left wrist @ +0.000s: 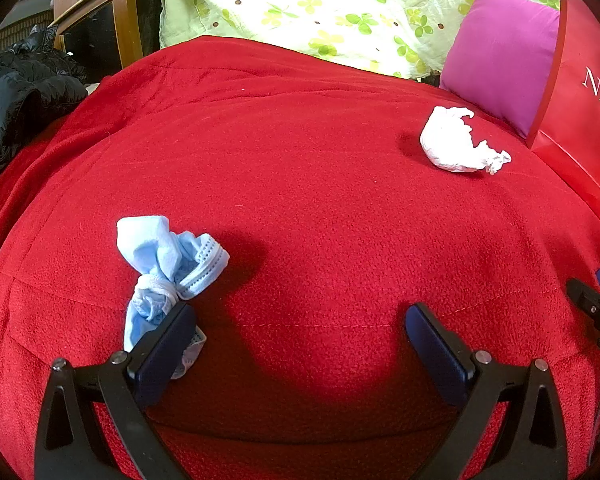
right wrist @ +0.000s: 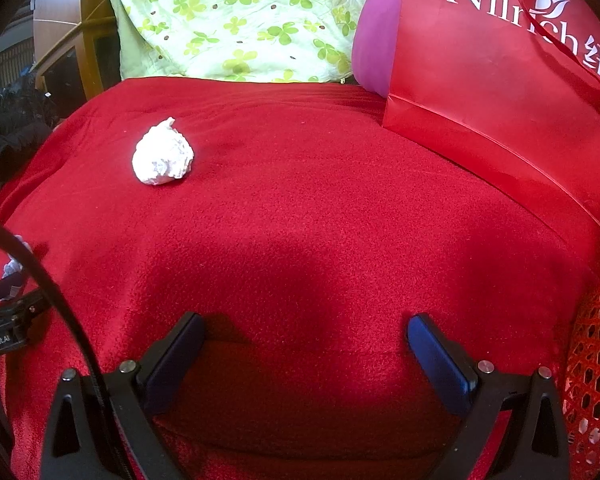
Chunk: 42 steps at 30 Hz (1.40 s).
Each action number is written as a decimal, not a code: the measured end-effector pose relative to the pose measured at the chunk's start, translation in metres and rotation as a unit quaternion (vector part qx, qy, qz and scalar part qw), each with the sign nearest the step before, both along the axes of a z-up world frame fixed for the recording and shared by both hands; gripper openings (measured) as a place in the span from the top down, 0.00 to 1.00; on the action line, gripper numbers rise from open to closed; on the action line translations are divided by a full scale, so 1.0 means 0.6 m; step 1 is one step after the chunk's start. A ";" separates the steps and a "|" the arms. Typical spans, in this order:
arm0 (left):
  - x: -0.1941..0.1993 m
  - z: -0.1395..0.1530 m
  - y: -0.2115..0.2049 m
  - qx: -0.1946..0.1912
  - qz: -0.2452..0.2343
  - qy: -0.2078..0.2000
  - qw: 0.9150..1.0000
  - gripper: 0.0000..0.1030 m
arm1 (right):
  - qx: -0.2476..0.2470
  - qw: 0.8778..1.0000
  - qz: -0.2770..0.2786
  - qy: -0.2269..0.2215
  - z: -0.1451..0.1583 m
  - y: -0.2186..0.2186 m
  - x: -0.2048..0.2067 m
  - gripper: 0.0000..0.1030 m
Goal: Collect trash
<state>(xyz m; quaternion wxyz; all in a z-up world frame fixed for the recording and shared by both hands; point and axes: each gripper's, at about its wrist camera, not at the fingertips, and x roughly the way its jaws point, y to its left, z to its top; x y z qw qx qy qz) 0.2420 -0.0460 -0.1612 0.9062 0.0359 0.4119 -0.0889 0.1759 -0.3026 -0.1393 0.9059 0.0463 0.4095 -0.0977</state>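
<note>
Beside wide-open, empty jaws of both grippers lie blue mask (left wrist: 168,268) and tissue (right wrist: 163,153).

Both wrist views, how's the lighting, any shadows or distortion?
Left wrist view: bright light, the crumpled blue face mask casts a hard shadow rightward on the red blanket, which fisheye bulges. Right wrist view: the white paper wad is sharp; gripper shadow darkens the foreground.

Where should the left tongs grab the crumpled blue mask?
Probably at the knotted waist of the blue mask, where the ear loops cinch it narrow. It lies on the red blanket just outside the left finger of the open left tongs, so shift left, come from above and straddle that waist.
</note>
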 end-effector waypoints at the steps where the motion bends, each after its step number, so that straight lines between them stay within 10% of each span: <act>1: 0.000 0.000 0.000 0.000 0.000 0.000 1.000 0.00 | -0.001 1.000 0.000 0.000 0.000 0.000 0.000 0.00; 42: -0.061 0.038 -0.003 -0.023 0.003 0.034 0.999 0.00 | -0.006 1.000 -0.002 0.007 0.003 0.003 0.005 0.00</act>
